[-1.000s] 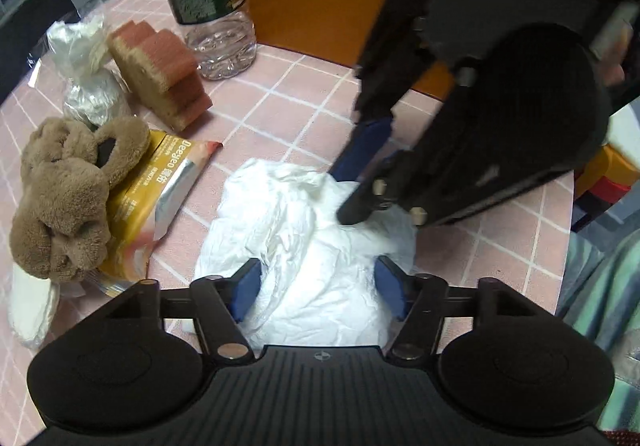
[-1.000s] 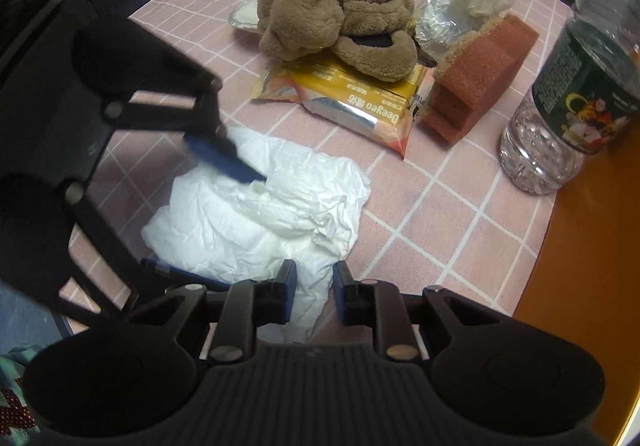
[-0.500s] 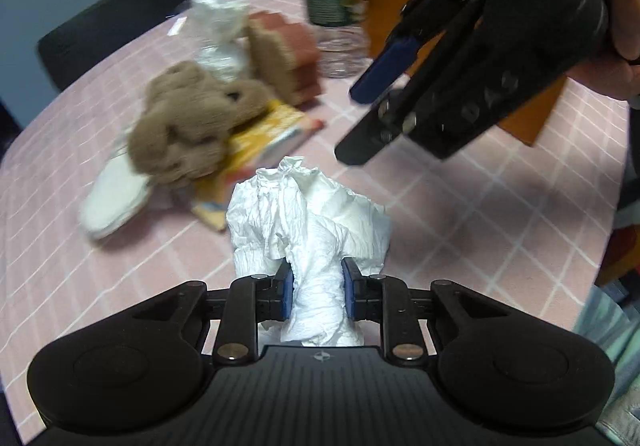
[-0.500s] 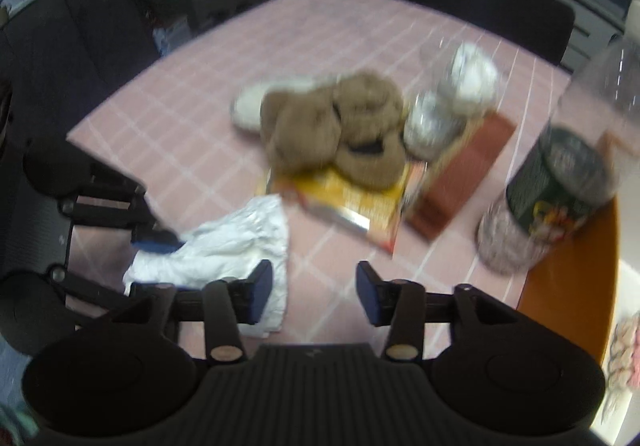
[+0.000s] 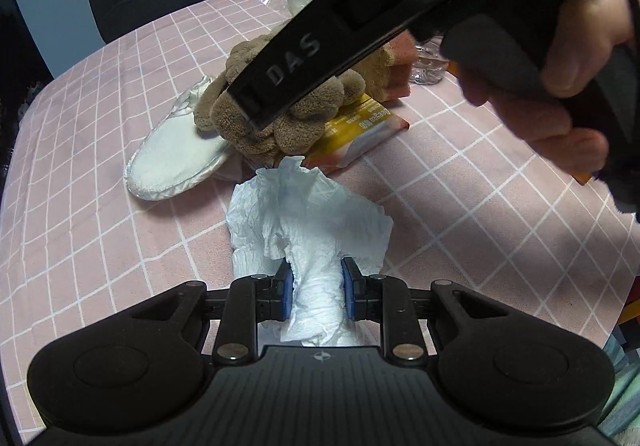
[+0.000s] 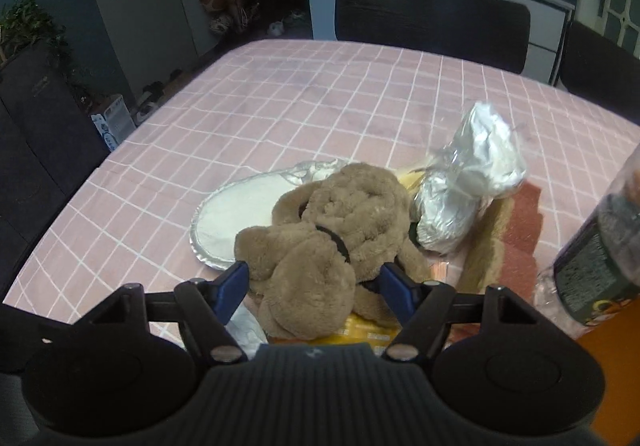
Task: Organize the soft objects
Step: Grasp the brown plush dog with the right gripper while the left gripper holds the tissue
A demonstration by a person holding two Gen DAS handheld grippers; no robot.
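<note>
My left gripper [image 5: 316, 288] pinches the crumpled white tissue [image 5: 308, 222] above the pink checked tablecloth [image 5: 460, 206]. My right gripper [image 6: 316, 286] has its jaws just spreading, apart around the brown plush toy [image 6: 332, 230], not pressing it. Farther right stand a foil-wrapped bundle [image 6: 468, 186] and a sponge [image 6: 516, 242].

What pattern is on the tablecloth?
Pink tablecloth with a white grid of squares; clearest in the right wrist view.
</note>
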